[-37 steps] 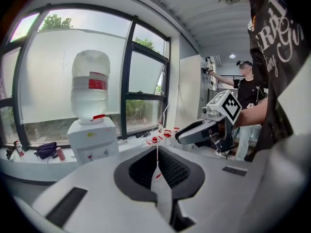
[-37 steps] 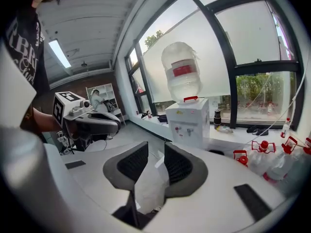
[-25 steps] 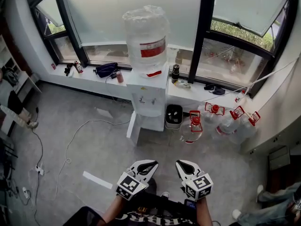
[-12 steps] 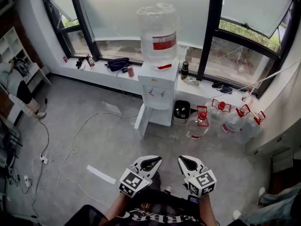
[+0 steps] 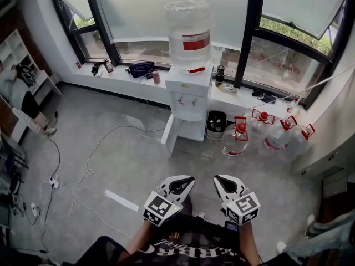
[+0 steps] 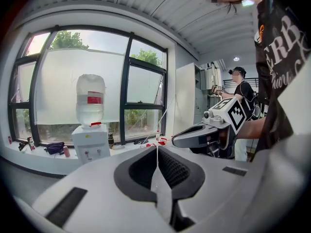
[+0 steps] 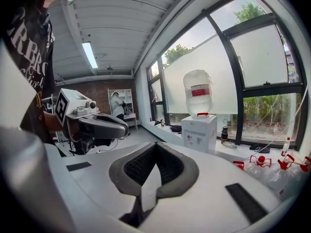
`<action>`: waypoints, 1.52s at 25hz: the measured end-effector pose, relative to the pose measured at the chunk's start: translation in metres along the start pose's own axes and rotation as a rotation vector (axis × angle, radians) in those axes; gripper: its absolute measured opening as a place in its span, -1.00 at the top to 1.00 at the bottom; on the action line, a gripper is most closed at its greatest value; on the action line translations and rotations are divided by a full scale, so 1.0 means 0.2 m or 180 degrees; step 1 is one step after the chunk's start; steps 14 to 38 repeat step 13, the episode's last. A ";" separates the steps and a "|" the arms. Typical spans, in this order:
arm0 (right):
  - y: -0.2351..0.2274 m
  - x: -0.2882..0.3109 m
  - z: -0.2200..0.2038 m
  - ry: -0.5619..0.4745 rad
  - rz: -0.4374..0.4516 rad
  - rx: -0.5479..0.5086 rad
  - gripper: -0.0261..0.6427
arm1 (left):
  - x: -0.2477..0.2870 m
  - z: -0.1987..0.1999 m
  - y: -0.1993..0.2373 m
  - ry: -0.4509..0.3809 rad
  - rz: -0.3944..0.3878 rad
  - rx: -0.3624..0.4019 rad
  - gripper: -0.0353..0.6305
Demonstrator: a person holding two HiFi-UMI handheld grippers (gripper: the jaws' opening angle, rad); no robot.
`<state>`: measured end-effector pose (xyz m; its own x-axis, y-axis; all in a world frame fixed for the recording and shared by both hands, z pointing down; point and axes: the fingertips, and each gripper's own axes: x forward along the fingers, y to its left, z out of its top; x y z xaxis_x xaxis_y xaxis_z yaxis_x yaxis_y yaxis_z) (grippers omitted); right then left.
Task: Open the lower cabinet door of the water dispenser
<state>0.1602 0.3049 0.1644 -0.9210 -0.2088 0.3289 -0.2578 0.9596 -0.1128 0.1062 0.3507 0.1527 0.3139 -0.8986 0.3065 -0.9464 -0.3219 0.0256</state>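
The white water dispenser point(image 5: 189, 97) stands by the window with a clear bottle point(image 5: 188, 31) on top. Its lower cabinet door point(image 5: 170, 136) hangs swung out to the left, showing its edge. Both grippers are held low in front of the person, far from the dispenser, with bare floor between. The left gripper point(image 5: 185, 180) is shut on nothing, its pads meeting in the left gripper view point(image 6: 157, 147). The right gripper point(image 5: 219, 179) is likewise shut and empty point(image 7: 155, 145). The dispenser shows small and far in both gripper views point(image 6: 90, 145) point(image 7: 199, 133).
A black bin point(image 5: 216, 124) and several clear jugs with red handles point(image 5: 268, 137) sit right of the dispenser. A white cable point(image 5: 93, 155) and a tape strip point(image 5: 121, 200) lie on the grey floor. The windowsill point(image 5: 119, 77) holds small items. A person point(image 6: 240, 106) stands at the right.
Both grippers have drifted a little back and up, staying shut. The head view now shows more floor, and the dispenser sits smaller and higher in it.
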 end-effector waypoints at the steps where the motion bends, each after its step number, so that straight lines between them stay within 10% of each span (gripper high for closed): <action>1: 0.00 0.00 0.00 -0.0001 0.0002 -0.0001 0.89 | 0.00 0.00 -0.01 0.0003 -0.0009 0.0008 0.84; 38: -0.02 -0.01 0.01 -0.0047 -0.0030 -0.0058 0.89 | 0.02 0.02 -0.02 0.0005 -0.0070 0.0103 0.84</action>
